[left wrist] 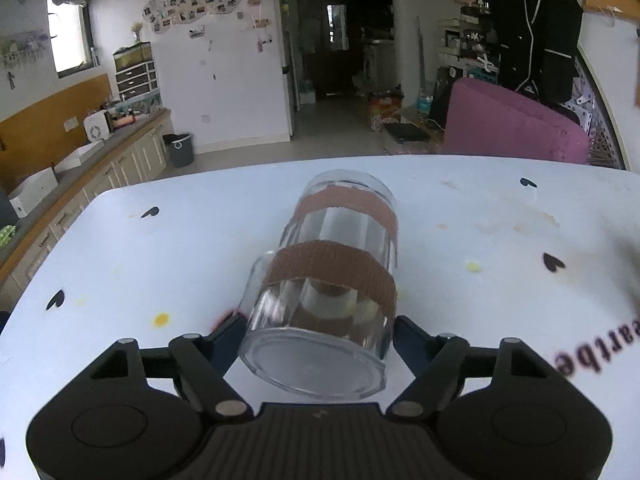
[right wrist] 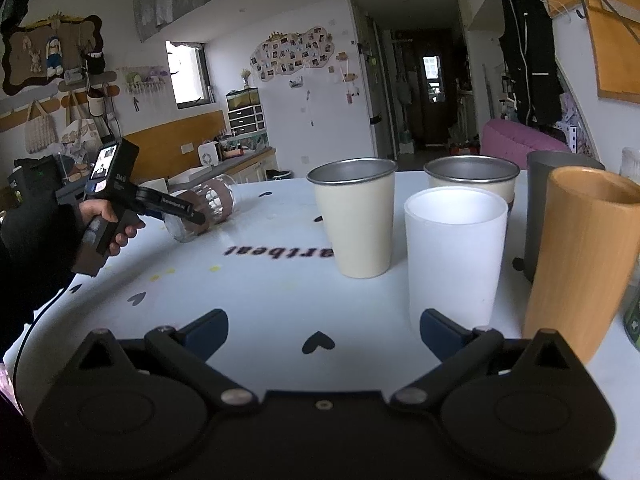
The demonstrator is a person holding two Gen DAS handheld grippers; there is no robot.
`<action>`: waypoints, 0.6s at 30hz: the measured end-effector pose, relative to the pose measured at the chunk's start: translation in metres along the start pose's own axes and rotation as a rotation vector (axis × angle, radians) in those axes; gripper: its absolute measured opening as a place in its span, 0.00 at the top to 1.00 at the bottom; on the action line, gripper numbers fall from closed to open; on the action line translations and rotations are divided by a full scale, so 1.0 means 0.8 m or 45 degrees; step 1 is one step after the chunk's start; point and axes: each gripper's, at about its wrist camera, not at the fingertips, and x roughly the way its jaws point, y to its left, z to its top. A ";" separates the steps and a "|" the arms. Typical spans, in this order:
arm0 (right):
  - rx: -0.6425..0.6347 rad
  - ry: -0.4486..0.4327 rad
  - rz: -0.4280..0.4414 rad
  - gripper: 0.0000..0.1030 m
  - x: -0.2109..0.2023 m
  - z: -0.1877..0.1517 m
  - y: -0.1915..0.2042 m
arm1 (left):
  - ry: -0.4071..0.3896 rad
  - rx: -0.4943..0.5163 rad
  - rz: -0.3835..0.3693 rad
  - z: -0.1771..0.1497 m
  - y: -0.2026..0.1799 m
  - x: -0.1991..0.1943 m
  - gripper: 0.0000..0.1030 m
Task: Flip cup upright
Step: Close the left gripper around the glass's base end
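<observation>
Glass cup point(left wrist: 324, 280), brown-banded, on its side on white heart-printed table point(left wrist: 460, 232); thick base toward camera, mouth toward far doorway point(left wrist: 340, 48). Left gripper point(left wrist: 316, 336) closed on cup near base.

Right wrist view: same cup point(right wrist: 204, 208) far left, lying tilted, clamped. Right gripper point(right wrist: 324, 330) spread wide, holding nothing, low over table, facing upright cream cup point(right wrist: 360, 220), white cup point(right wrist: 454, 256), wooden tumbler point(right wrist: 580, 256).

home | photo collage wall point(right wrist: 294, 54) | counter cabinets point(left wrist: 120, 168) | beanbag point(left wrist: 512, 120)
</observation>
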 end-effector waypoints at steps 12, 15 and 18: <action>0.034 -0.027 0.021 0.00 -0.019 0.000 -0.007 | -0.011 -0.025 -0.015 -0.053 -0.036 -0.079 0.29; 0.034 -0.043 0.026 0.00 -0.029 -0.002 -0.006 | -0.001 -0.040 -0.017 -0.065 -0.047 -0.100 0.29; 0.033 -0.058 0.025 0.00 -0.039 -0.003 -0.005 | 0.005 -0.040 -0.047 -0.079 -0.059 -0.126 0.29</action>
